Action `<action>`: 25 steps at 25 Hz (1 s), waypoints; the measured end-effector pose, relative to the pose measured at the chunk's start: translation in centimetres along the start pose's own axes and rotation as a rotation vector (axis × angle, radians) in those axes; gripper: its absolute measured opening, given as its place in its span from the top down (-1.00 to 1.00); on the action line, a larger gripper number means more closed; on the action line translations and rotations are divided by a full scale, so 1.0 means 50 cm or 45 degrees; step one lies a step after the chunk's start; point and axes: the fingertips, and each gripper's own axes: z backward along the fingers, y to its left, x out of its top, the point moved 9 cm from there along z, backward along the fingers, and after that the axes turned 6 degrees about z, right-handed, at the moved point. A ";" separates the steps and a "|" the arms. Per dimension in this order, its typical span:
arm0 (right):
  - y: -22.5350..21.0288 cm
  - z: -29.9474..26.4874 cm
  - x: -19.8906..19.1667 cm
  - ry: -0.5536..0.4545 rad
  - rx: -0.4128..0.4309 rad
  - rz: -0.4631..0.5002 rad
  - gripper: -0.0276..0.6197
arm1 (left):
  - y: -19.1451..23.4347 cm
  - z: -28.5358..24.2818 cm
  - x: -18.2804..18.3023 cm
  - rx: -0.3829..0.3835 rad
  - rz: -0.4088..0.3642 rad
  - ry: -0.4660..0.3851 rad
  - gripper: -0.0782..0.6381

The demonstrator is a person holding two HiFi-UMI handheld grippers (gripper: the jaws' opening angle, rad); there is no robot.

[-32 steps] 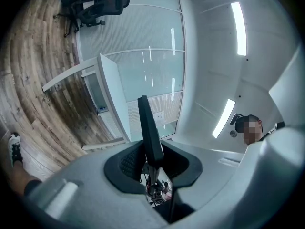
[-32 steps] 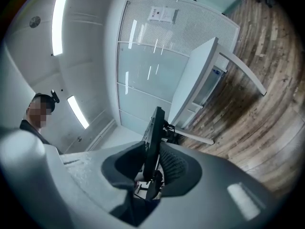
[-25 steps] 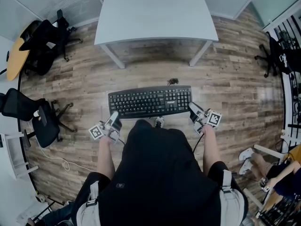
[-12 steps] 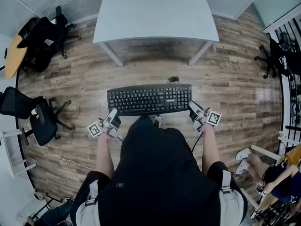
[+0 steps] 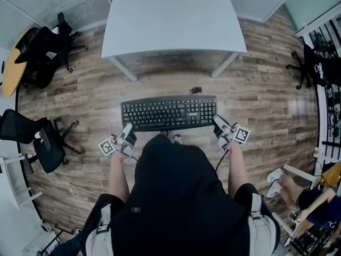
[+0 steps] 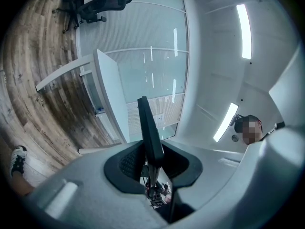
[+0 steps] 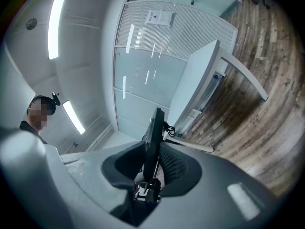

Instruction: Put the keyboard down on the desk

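Head view looks steeply down on a flat black keyboard [image 5: 169, 113], a long rectangle with rows of small keys, held level in the air above the wood-plank floor [image 5: 266, 89], nearer than the pale, smooth-topped table [image 5: 173, 20] at the far side and well apart from it. The left hand-held gripper [image 5: 128, 134] clamps the keyboard's near left corner and the right hand-held gripper [image 5: 218, 124] its near right corner. In the left gripper view the slim slab [image 6: 150, 132] stands edge-on between dark ribbed pads [image 6: 128, 163], jaws narrowed onto it. The right gripper view shows the same: the thin black edge [image 7: 153, 137] pinched between textured pads [image 7: 174, 168]. Black wheeled office chairs [image 5: 40, 137] stand on the floor at the left
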 end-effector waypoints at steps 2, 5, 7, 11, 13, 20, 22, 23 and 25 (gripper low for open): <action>-0.004 -0.010 0.014 -0.004 -0.003 0.013 0.61 | 0.005 -0.016 0.013 -0.007 0.000 0.006 0.55; -0.012 -0.034 0.035 -0.010 -0.017 0.010 0.61 | 0.015 -0.044 0.042 -0.002 0.014 0.011 0.55; -0.017 -0.053 0.045 -0.010 -0.023 0.015 0.61 | 0.020 -0.057 0.066 0.000 0.016 0.018 0.55; -0.026 -0.088 0.066 -0.021 -0.044 0.007 0.61 | 0.034 -0.091 0.119 0.003 0.016 0.046 0.55; -0.031 -0.105 0.077 -0.031 -0.053 0.009 0.61 | 0.038 -0.110 0.143 -0.002 0.020 0.056 0.55; -0.034 -0.148 0.105 -0.077 -0.069 0.021 0.61 | 0.058 -0.152 0.205 -0.008 0.034 0.095 0.55; -0.035 -0.154 0.106 -0.087 -0.076 0.020 0.61 | 0.062 -0.164 0.219 -0.015 0.030 0.112 0.55; -0.035 -0.158 0.106 -0.090 -0.080 0.020 0.61 | 0.064 -0.169 0.227 -0.018 0.031 0.119 0.55; -0.038 -0.169 0.106 -0.093 -0.087 0.024 0.61 | 0.070 -0.175 0.245 -0.019 0.040 0.128 0.55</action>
